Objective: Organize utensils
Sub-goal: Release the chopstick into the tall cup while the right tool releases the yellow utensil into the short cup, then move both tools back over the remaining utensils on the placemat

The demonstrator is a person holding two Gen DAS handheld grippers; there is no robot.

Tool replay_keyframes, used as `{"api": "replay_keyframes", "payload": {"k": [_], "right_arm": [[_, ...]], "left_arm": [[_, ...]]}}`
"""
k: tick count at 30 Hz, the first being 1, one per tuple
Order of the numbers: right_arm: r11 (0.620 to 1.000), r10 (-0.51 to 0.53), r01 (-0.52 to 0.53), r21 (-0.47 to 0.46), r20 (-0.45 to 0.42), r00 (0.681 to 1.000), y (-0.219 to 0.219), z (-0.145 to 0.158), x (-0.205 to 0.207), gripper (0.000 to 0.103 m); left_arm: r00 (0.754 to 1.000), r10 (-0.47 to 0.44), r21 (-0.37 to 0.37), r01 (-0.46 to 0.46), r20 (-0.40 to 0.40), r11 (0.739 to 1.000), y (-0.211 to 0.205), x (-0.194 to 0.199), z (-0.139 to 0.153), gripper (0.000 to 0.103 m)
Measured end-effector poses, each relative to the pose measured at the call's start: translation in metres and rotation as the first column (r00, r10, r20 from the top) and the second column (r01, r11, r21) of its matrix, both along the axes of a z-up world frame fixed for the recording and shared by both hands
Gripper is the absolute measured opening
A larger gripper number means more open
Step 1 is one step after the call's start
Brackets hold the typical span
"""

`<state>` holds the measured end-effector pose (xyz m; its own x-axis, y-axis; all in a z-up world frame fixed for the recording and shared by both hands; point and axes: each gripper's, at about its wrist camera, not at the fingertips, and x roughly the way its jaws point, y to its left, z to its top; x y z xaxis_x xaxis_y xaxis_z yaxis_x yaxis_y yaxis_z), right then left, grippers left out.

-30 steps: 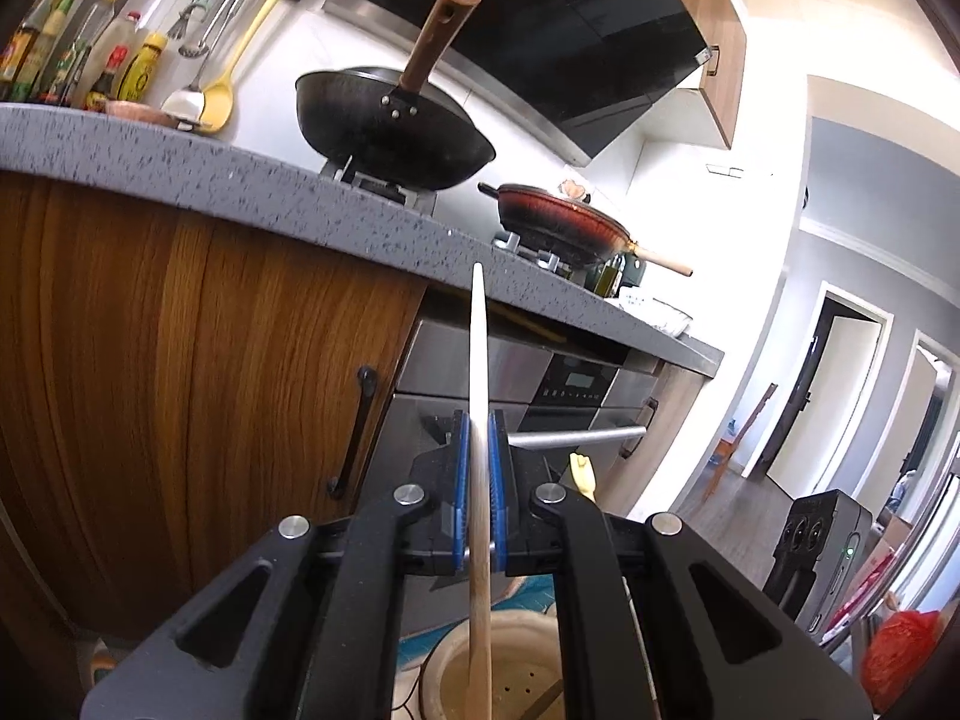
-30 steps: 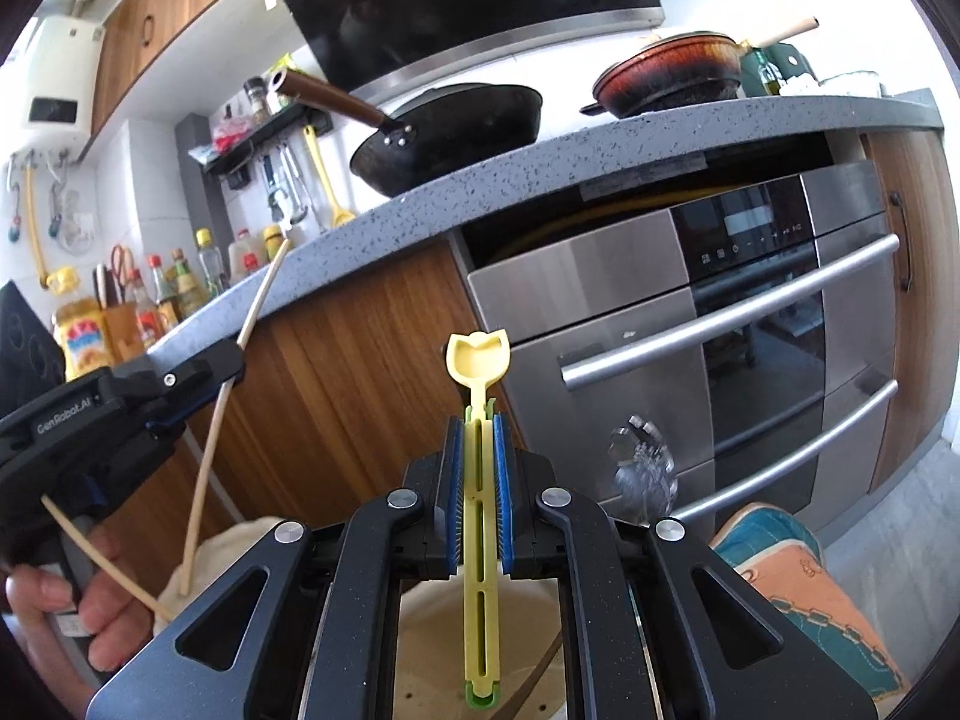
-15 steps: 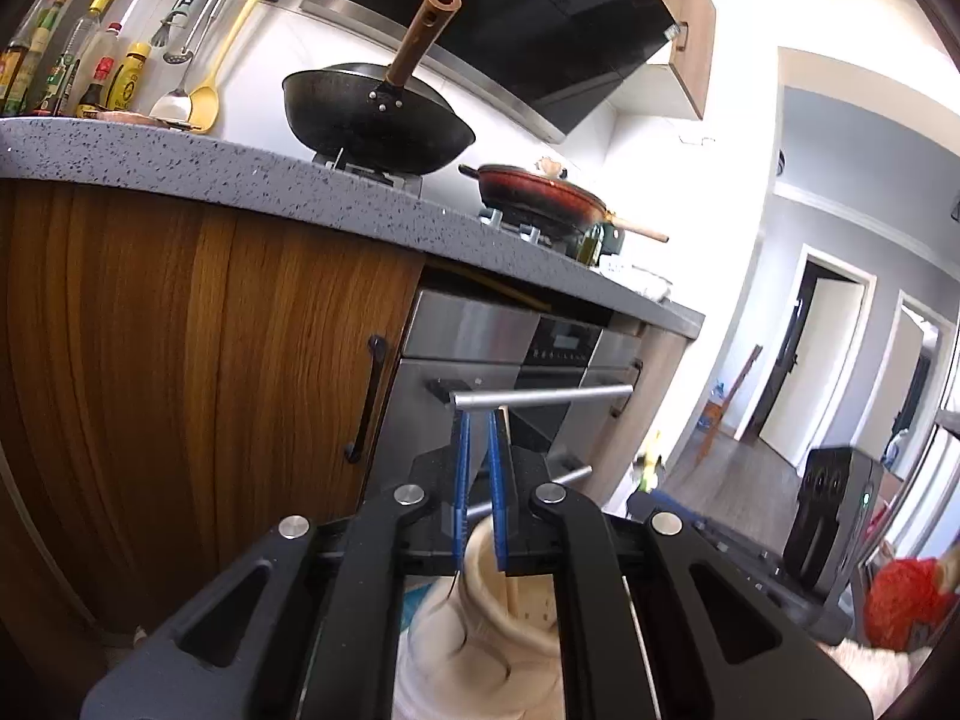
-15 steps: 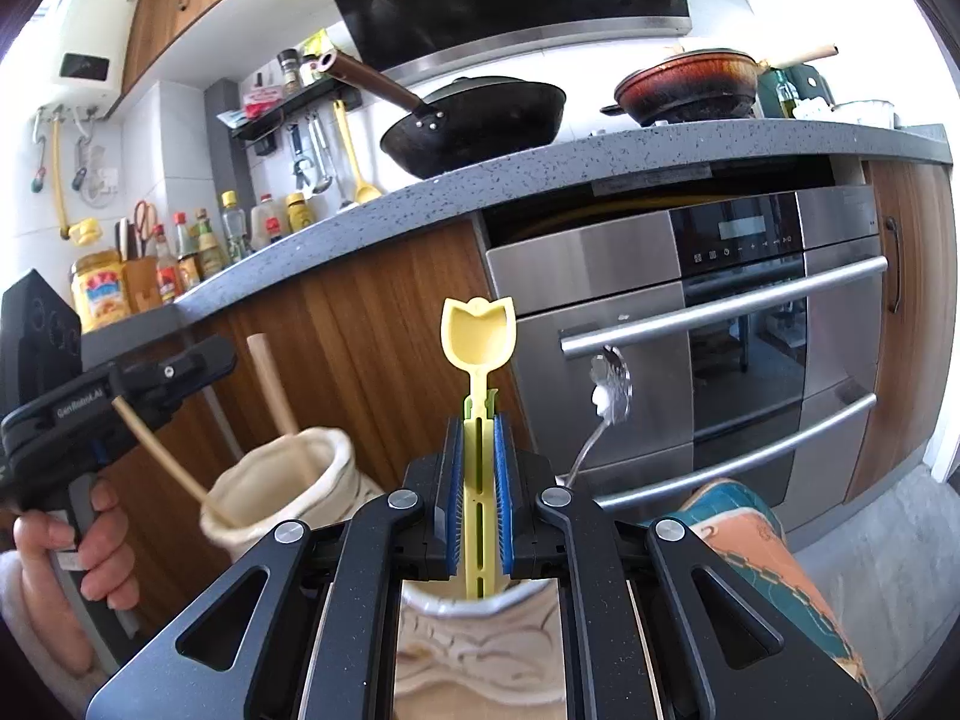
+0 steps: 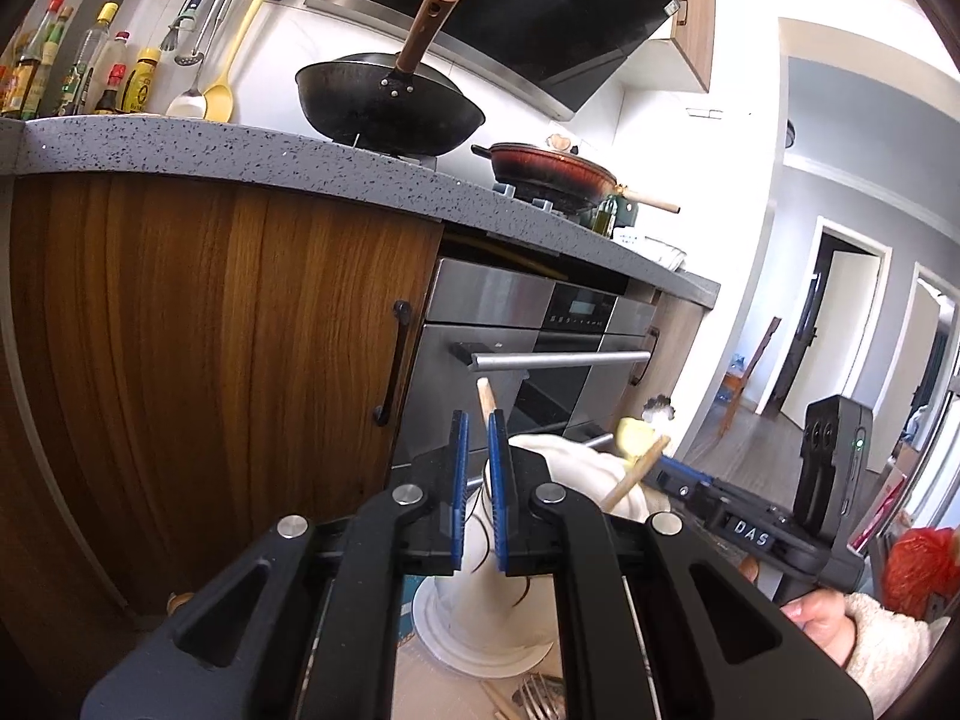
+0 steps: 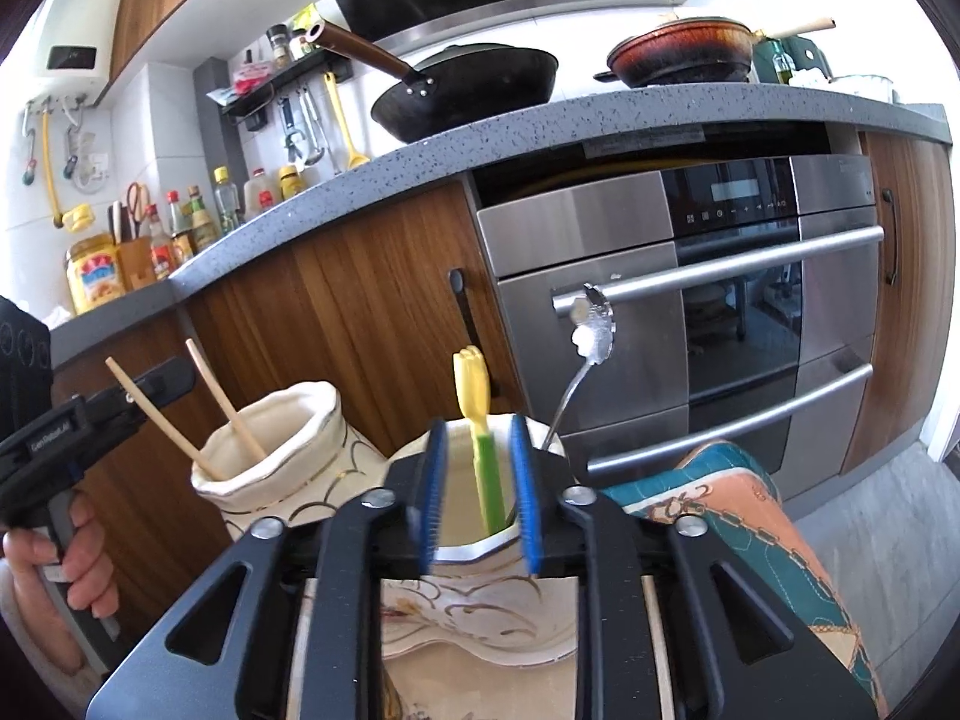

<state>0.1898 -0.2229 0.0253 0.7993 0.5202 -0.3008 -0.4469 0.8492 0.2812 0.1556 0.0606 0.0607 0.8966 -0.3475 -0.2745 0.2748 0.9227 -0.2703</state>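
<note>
My left gripper point(image 5: 477, 420) is shut with only a thin slit and nothing between its pads. Just past its tips a wooden chopstick point(image 5: 485, 396) stands in a cream vase point(image 5: 564, 465), and a second chopstick point(image 5: 636, 471) leans right. In the right wrist view both chopsticks point(image 6: 228, 402) sit in that vase point(image 6: 282, 480), beside the left gripper point(image 6: 162, 384). My right gripper point(image 6: 477, 438) hovers over a nearer vase point(image 6: 462, 552). Its jaws are opening, and a yellow-green utensil point(image 6: 474, 396) stands free between them. A silver spoon point(image 6: 591, 324) leans out of the same vase.
A fork point(image 5: 540, 696) and loose chopsticks lie at the bottom of the left wrist view. A teal and orange mat point(image 6: 750, 516) lies to the right. Wooden cabinets, an oven with bar handles point(image 6: 720, 270) and a grey counter point(image 6: 540, 126) carrying pans stand close behind.
The left gripper let its chopstick go into the cream vase and drew back. The right gripper lowered the yellow-green utensil into the nearer vase and its jaws came apart off it.
</note>
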Motion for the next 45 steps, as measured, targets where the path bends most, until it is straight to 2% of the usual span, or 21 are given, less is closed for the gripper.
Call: {"api": "replay_keyframes", "payload": {"k": [2, 5, 7, 9, 15, 21, 24, 32, 34, 38, 41, 45], "right_arm": [[1.000, -0.009, 0.009, -0.005, 0.014, 1.000, -0.002, 0.001, -0.004, 0.027], [1.000, -0.020, 0.019, 0.014, 0.028, 0.999, -0.008, 0.004, -0.013, 0.039], [0.999, -0.022, 0.021, 0.027, 0.038, 0.999, -0.014, 0.005, -0.023, 0.044], [0.999, -0.028, 0.027, 0.024, 0.046, 0.999, -0.016, 0.006, -0.030, 0.056], [1.000, -0.019, 0.019, 0.012, 0.051, 0.999, -0.025, 0.002, -0.056, 0.079], [1.000, -0.001, 0.001, -0.002, 0.022, 1.000, -0.032, -0.009, -0.082, 0.088], [1.000, 0.008, -0.008, -0.011, -0.004, 1.000, -0.033, -0.015, -0.089, 0.091], [0.998, 0.024, -0.029, -0.051, -0.091, 0.996, -0.030, -0.037, -0.097, 0.093], [0.997, 0.031, -0.037, -0.067, -0.097, 0.995, -0.026, -0.039, -0.098, 0.093], [0.995, 0.036, -0.044, -0.087, -0.085, 0.996, -0.023, -0.039, -0.100, 0.093], [0.995, 0.052, -0.060, -0.084, -0.092, 0.994, -0.021, -0.039, -0.099, 0.093], [0.994, 0.059, -0.067, -0.092, -0.082, 0.995, -0.019, -0.037, -0.101, 0.093]], "left_arm": [[1.000, 0.007, 0.002, -0.007, -0.007, 1.000, 0.001, -0.004, -0.001, 0.006], [1.000, 0.022, 0.014, -0.022, -0.013, 1.000, 0.002, -0.012, -0.001, 0.009], [0.999, 0.035, 0.028, -0.034, -0.021, 0.999, 0.001, -0.018, -0.002, 0.018], [0.998, 0.056, 0.048, -0.055, -0.032, 0.997, -0.001, -0.024, -0.003, 0.032], [0.992, 0.115, 0.102, -0.110, -0.049, 0.989, -0.009, -0.051, -0.012, 0.060], [0.983, 0.171, 0.193, -0.154, -0.071, 0.969, -0.024, -0.078, -0.022, 0.081], [0.979, 0.183, 0.214, -0.160, -0.094, 0.964, -0.029, -0.089, -0.026, 0.089], [0.950, 0.225, 0.286, -0.159, -0.217, 0.945, -0.045, -0.107, -0.051, 0.096], [0.934, 0.236, 0.320, -0.144, -0.270, 0.936, -0.052, -0.108, -0.063, 0.096], [0.897, 0.231, 0.337, -0.100, -0.377, 0.936, -0.061, -0.106, -0.086, 0.096], [0.875, 0.234, 0.345, -0.082, -0.425, 0.935, -0.066, -0.105, -0.101, 0.096], [0.850, 0.261, 0.409, -0.059, -0.458, 0.911, -0.076, -0.101, -0.116, 0.094]]}}
